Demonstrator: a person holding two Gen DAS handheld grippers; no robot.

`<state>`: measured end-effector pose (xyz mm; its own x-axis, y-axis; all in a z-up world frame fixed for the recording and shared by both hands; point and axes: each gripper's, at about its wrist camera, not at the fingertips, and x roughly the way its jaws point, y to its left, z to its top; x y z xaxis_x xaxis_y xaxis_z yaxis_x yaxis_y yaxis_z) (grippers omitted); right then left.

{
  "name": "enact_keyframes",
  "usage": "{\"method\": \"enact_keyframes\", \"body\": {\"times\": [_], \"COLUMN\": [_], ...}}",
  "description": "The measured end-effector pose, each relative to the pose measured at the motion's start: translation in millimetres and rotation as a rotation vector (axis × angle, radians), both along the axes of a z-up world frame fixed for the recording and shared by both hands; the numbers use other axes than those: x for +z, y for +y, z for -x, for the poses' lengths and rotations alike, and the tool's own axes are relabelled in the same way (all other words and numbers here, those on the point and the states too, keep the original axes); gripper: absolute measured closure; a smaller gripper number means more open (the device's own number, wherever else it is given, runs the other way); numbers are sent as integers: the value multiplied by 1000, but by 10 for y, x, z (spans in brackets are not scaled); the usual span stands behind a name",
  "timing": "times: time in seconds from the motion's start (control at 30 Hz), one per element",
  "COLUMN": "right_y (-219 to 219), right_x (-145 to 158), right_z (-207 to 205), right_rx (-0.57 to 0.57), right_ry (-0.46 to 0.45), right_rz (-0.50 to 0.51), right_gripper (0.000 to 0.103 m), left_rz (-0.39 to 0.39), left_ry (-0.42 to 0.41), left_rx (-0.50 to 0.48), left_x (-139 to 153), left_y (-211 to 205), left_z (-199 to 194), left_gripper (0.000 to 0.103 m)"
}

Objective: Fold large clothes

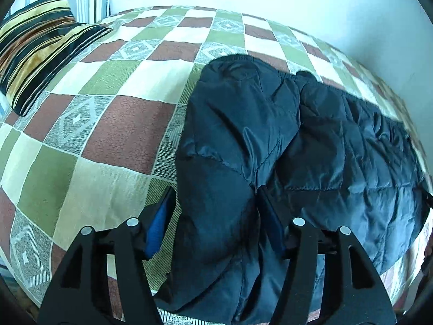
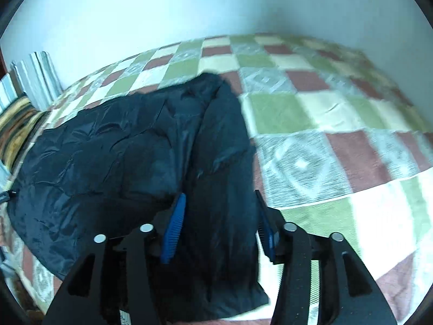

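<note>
A dark navy puffer jacket [image 1: 297, 140] lies on a checkered bedspread [image 1: 108, 124]. In the left wrist view its left edge, a folded sleeve or side panel, runs down between my left gripper's [image 1: 216, 203] open fingers, whose blue pads [image 1: 158, 230] stand wide apart on either side of the fabric. In the right wrist view the jacket [image 2: 113, 157] fills the left half, and its right side panel lies between my right gripper's [image 2: 220, 211] open blue pads [image 2: 174, 230]. Neither gripper pinches the fabric.
A striped black and gold pillow [image 1: 35, 48] lies at the bed's far left. A pale wall [image 2: 189, 8] runs along the far side of the bed. Striped curtains [image 2: 35, 75] hang at the left. Bare bedspread [image 2: 338, 140] lies right of the jacket.
</note>
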<state>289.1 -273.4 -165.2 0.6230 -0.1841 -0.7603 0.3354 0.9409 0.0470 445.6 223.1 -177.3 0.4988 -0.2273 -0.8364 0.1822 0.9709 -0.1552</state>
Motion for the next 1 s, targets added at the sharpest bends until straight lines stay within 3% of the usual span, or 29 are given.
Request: {"method": "enact_keyframes", "body": {"times": [0.1,0.2,0.5,0.77,1.0], "right_y": [129,294,865,1015,1171], "right_x": [195,360,448,378,361], "right_z": [90,142,166,108,60], "right_rx": [-37,-24,106,124,147], "right_ry": [-13,-37,-73,-53,-52], "right_rz": [142,194,246,242,242], "right_gripper": [45,39,38,38,38], "left_rz": [30,19,68,90,166], "left_ry": [-9,-17,46,82,137], "left_rx": [21,20,-57,-62,-58], "left_x": [40,47,-106,-269,-403], "left_y": [82,98,-14,-24,39], "left_z": [18,9,-140,-224,-292], "left_gripper": [33,31,23,14,12]}}
